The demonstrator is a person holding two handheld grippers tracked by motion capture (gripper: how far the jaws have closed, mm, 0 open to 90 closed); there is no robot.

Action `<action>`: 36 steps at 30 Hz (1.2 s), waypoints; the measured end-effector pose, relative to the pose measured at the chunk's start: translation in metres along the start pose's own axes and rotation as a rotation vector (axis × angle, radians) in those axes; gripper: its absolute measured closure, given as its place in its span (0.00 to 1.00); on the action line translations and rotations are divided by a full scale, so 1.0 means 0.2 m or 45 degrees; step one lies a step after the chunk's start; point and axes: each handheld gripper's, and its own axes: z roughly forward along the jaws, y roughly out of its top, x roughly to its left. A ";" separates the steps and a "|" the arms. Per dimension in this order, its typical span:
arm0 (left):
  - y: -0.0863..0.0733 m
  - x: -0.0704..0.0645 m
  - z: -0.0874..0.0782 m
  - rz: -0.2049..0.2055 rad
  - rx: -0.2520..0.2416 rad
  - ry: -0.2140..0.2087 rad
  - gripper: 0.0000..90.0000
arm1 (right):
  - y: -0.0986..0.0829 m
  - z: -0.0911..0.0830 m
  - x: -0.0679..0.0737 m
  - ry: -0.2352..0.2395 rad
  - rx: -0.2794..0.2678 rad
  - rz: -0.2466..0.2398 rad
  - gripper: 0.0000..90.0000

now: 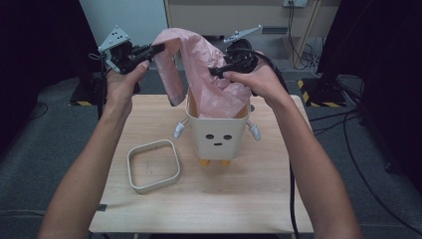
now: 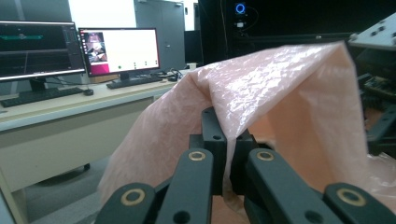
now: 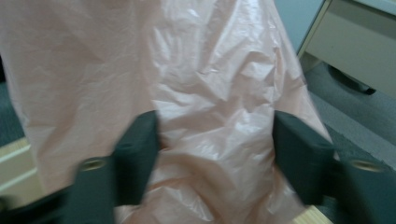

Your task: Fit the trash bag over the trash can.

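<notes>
Pink bag liner point(image 1: 204, 64): held above the face-printed bin point(image 1: 218, 133), lower part already inside it. Left claw point(image 1: 158, 49) is clamped on a raised edge; right claw point(image 1: 217, 71) is spread wide against the plastic, nothing pinched. Retaining ring point(image 1: 153, 166) is lying on the desk point(image 1: 259, 199), left of the bin. Outstanding: rim folded over, ring fitted.

Bag point(image 1: 209, 74) in the bin point(image 1: 219, 132) mid-table, square frame point(image 1: 153, 165) to its left, nearer the person
</notes>
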 end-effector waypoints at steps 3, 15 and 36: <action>0.00 -0.01 0.00 0.013 0.006 -0.016 0.99 | 0.00 0.02 0.01 0.001 0.028 -0.023 0.61; -0.01 0.02 -0.02 -0.011 -0.022 0.000 0.99 | 0.00 0.02 0.09 0.120 0.031 -0.009 0.98; -0.06 -0.01 -0.06 -0.015 -0.050 -0.023 0.99 | -0.05 -0.04 0.25 0.132 0.097 -0.130 0.58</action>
